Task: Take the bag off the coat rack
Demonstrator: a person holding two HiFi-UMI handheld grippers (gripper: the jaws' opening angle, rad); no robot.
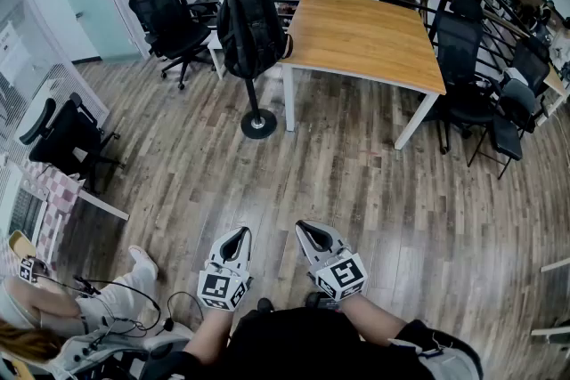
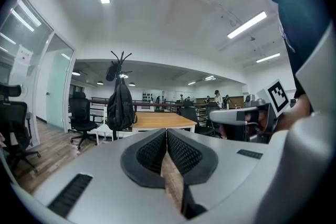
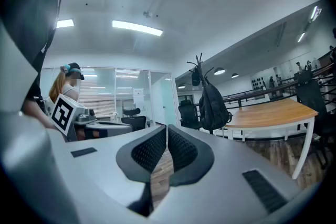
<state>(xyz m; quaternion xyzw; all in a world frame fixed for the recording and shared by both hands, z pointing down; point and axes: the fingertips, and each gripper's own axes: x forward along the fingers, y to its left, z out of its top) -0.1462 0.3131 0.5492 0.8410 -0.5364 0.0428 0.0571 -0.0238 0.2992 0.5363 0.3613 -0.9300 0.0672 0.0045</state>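
Black bag on a black rack; light wood tabletop, apparently white-legged; brown plank floor.

I find no word, number or brand anywhere that I can read. The left cube on my left gripper and the right cube on my right gripper carry only black-and-white square marker patterns, with no letters or digits. In my right gripper view a white sheet hangs on the glass wall. In my left gripper view a pale sheet is stuck on the glass partition. Any print on either sheet is too small and blurred to make out.
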